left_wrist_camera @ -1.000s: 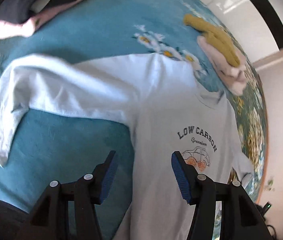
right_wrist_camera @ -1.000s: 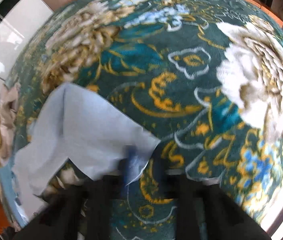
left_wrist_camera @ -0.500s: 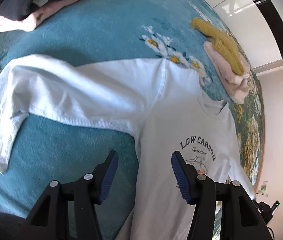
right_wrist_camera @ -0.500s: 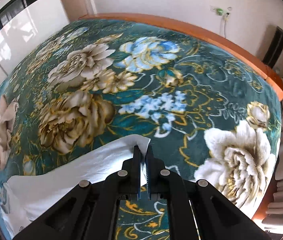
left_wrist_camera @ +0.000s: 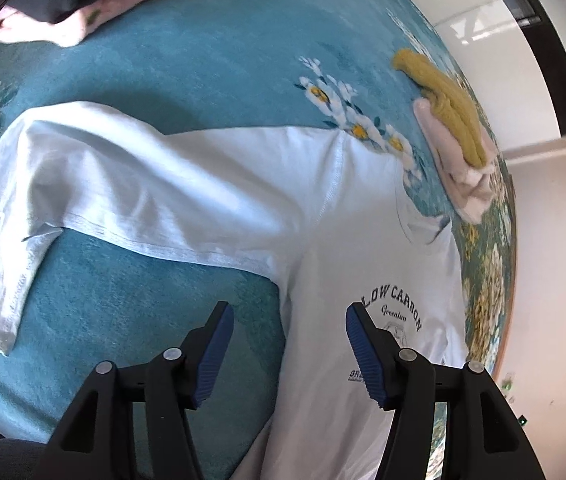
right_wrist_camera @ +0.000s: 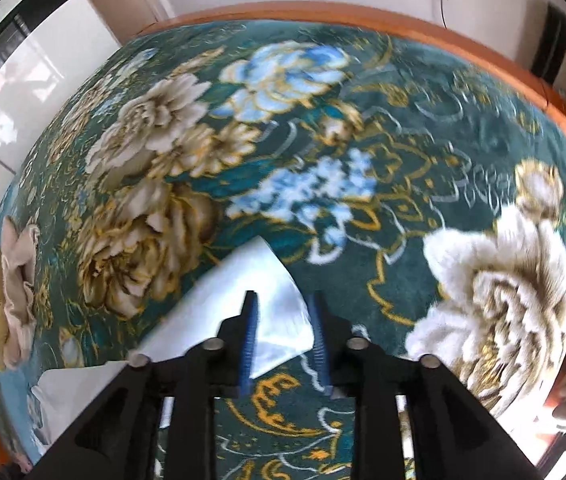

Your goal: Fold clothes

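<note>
A white long-sleeved shirt (left_wrist_camera: 343, 216) printed "LOW CARBON" lies face up on a teal flowered blanket (left_wrist_camera: 187, 60). Its left sleeve (left_wrist_camera: 95, 184) stretches out to the left, the cuff end folded down. My left gripper (left_wrist_camera: 289, 320) is open and empty, hovering above the shirt's side edge near the armpit. In the right wrist view my right gripper (right_wrist_camera: 283, 314) is open, its jaws a little apart on either side of the white end of the other sleeve (right_wrist_camera: 263, 300), which lies flat on the blanket (right_wrist_camera: 403, 140).
A folded pile with a mustard garment on a pink one (left_wrist_camera: 455, 136) lies beyond the collar. Dark and pink clothes (left_wrist_camera: 75, 4) lie at the far left. The bed's wooden edge (right_wrist_camera: 403, 24) and a white wall run behind. More folded clothes (right_wrist_camera: 15, 292) show at the left.
My right gripper, shut on the sleeve end half a second ago, has opened and let it go onto the blanket. My left gripper has drifted slightly, still open.
</note>
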A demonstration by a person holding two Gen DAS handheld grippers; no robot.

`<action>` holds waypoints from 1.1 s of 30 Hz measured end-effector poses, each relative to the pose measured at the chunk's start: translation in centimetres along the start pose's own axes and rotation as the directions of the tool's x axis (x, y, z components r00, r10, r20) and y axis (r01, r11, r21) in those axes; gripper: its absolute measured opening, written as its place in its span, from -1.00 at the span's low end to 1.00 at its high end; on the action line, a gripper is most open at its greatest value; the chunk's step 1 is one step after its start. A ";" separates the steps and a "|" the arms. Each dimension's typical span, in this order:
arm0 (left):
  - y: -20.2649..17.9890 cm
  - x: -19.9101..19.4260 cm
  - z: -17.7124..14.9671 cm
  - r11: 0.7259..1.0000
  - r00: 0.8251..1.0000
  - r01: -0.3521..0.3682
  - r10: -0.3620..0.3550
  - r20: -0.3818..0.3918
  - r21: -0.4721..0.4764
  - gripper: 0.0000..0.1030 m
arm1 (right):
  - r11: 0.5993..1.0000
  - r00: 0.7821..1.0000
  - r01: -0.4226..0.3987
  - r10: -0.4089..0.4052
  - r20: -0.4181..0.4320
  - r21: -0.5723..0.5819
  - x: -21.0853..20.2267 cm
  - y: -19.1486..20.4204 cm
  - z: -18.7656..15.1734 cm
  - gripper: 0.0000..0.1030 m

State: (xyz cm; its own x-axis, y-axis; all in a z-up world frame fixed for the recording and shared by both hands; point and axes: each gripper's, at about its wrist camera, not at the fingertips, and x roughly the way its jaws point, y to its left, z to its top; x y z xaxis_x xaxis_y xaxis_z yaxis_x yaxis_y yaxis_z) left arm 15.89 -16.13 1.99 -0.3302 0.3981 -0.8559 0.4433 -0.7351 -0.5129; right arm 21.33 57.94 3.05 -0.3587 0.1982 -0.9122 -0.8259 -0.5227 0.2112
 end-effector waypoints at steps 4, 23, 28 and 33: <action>-1.1 0.6 -0.3 0.998 1.000 -0.018 0.020 -0.024 0.052 0.21 | 0.993 0.995 -0.078 0.083 -0.056 0.094 1.9 -1.8 -0.9 -0.26; -0.6 0.6 -0.3 1.000 1.000 -0.005 0.005 -0.010 0.001 0.22 | 0.966 0.976 -0.214 0.206 0.063 0.148 -1.8 0.6 0.5 -0.93; -0.7 -0.2 0.0 0.999 0.999 0.040 -0.040 0.016 0.003 0.22 | 0.920 0.913 -0.373 0.387 0.130 -0.118 -8.2 9.6 -1.0 -0.93; -0.2 -3.7 1.1 0.994 0.993 0.109 -0.110 0.051 0.018 0.22 | 0.744 0.808 -0.539 0.590 0.010 -0.394 -13.4 22.3 -6.6 -0.93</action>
State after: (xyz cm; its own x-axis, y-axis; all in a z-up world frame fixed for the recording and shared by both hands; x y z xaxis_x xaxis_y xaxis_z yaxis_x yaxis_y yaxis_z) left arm 16.07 -18.07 5.28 -0.4193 0.4477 -0.7898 0.3893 -0.6972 -0.6019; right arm 10.53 38.18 17.65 -0.7810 -0.1400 -0.6086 -0.2501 -0.8229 0.5102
